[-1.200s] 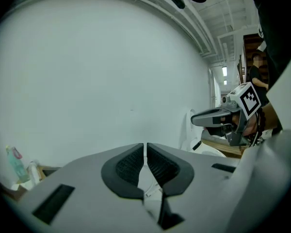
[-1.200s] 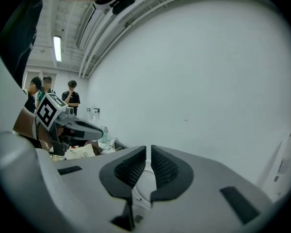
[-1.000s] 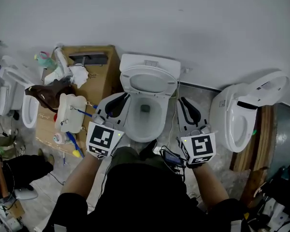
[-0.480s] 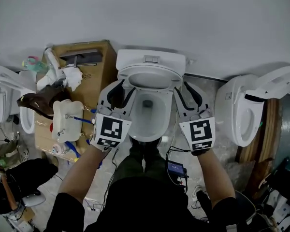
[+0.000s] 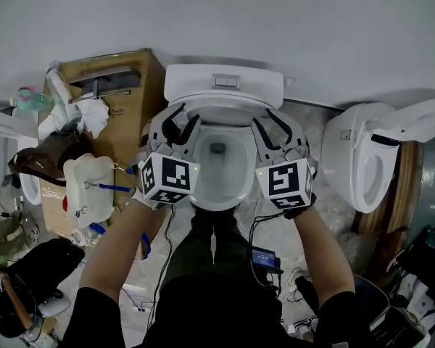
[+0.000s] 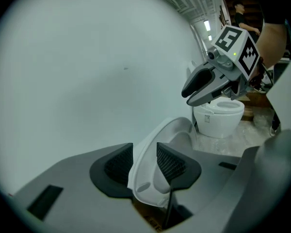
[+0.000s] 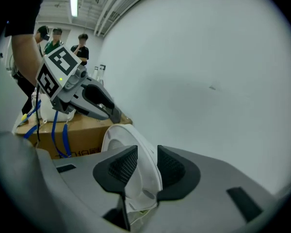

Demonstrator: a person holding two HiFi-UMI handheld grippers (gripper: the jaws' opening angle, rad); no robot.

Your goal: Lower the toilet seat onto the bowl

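A cardboard box (image 5: 141,67) and a second toilet (image 5: 362,167) flank the middle.

Workshop (3 toilets (image 5: 221,85), cardboard box (image 5: 123,71))

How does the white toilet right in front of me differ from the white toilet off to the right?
The white toilet in front backs squarely onto the wall; the white toilet at right stands angled. The front one has a boxy tank; none shows on the right one. The front one's raised seat sits between the opening jaws of the left gripper and right gripper; nothing touches the right one. Both are white with bowls uncovered.
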